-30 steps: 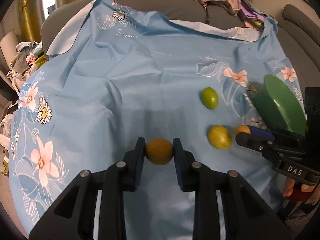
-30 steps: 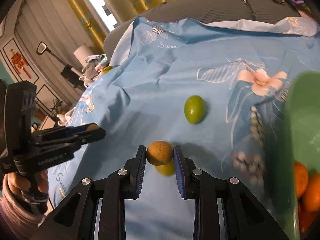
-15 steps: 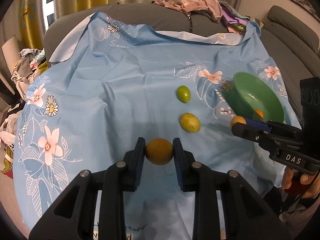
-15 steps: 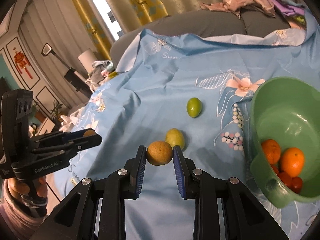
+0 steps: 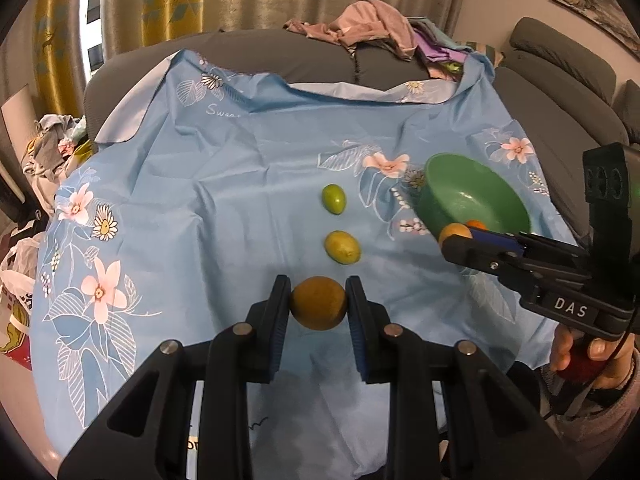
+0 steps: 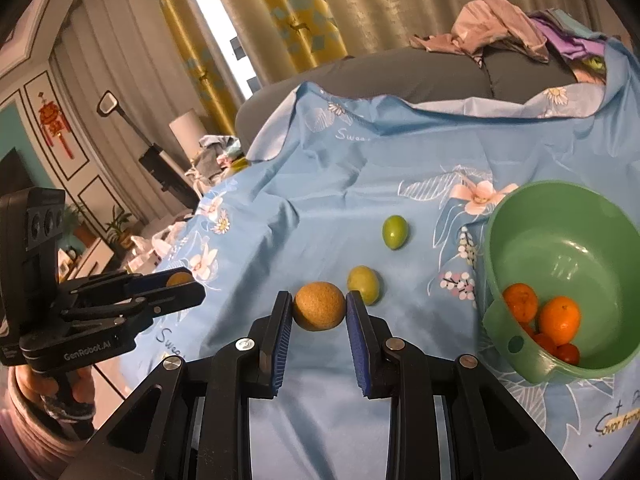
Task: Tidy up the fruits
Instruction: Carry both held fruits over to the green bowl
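Note:
My left gripper is shut on a yellow-brown round fruit, held above the blue flowered cloth. My right gripper is shut on a rough tan-orange fruit, also lifted off the cloth. Each gripper shows in the other's view: the right one to the right, the left one to the left. Two green fruits lie on the cloth, one nearer, one farther. The green bowl at the right holds several oranges.
The cloth covers a grey sofa with a heap of clothes on its back. Bags and clutter lie past the cloth's left edge. A hand holds the right gripper's handle; another hand holds the left one.
Both grippers have risen and drawn back from the cloth with their fruits held. The two green fruits and the bowl now look smaller and farther off; the bowl's oranges have come into view.

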The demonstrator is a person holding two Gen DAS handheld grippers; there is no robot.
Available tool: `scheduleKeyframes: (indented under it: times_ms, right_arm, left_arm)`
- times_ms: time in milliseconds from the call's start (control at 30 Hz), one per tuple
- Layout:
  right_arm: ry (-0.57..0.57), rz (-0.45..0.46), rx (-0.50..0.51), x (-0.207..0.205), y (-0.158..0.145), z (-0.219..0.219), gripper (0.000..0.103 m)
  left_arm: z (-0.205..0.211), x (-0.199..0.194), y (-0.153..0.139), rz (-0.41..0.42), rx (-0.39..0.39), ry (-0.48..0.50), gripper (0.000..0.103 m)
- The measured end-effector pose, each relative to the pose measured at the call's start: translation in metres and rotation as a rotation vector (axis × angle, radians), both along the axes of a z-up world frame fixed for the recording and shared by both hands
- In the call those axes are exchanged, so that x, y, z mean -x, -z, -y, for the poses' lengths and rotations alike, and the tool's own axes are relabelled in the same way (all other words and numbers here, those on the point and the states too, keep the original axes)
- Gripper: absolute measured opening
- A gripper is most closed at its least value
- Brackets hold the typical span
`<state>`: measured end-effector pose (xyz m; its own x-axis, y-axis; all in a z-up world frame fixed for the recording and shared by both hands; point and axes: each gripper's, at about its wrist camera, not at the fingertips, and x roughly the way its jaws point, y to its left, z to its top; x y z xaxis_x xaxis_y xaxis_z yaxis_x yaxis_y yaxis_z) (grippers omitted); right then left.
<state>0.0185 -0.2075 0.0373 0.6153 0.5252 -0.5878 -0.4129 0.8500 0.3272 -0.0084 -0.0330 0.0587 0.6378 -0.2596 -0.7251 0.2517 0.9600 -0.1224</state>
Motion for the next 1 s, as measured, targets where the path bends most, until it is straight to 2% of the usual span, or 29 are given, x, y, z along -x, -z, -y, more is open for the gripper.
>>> scheduleKeyframes:
  times_ms: [467,1000]
  right_arm:
    - [0.012,0.055,-0.018,0.013,-0.015,0.011,0.03]
    - [0.05,0.086,-0.044,0.016,-0.021,0.03,0.03]
  left_arm:
    - [0.013,0.01,-0.015,0.042,-0.015,0.034,0.028]
    - [0.037,0.004,-0.025,0.062,-0.031,0.09,0.028]
